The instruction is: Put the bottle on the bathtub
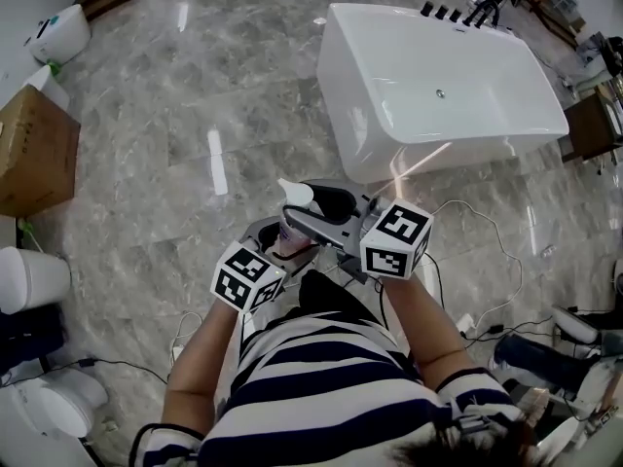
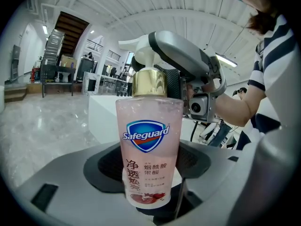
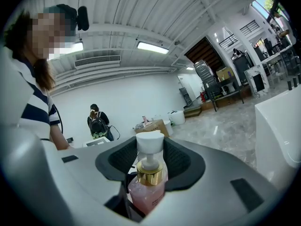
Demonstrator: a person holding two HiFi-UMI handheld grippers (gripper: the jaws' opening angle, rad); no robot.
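Bottle [image 2: 149, 149]: upright, with its long axis vertical in the left gripper view. The pump is at the top and its spout points to the left of that frame. In the head view it sits at centre frame, just below the middle, held in the air in front of the person's striped shirt [image 1: 321, 387] and over the floor [image 1: 195, 86]. It is well apart from the bathtub [image 1: 350, 105] at upper right.

Construction: the body is a clear, rounded plastic cylinder filled with pink liquid. It carries a blue shield label, with printed characters and a red fruit picture lower down. The collar [image 2: 148, 83] is polished gold and the pump head [image 3: 149, 141] is matte white.

Left gripper [image 2: 149, 166]: the fingers are closed on the lower body of the bottle, with a dark textured pad pressed against each side. It carries the bottle from low down.

Right gripper [image 3: 150, 159]: the fingers are drawn in narrowly around the top of the bottle, with ribbed black pads against the pump head and neck. Both grippers hold the one bottle — one low, one high.

Bathtub: a white, glossy, rectangular shell with rounded corners, a small drain fitting in its basin and dark fittings at its far rim.

Floor: polished grey veined stone that shows light reflections. A brown cardboard box [image 1: 34, 149] lies at the left edge.
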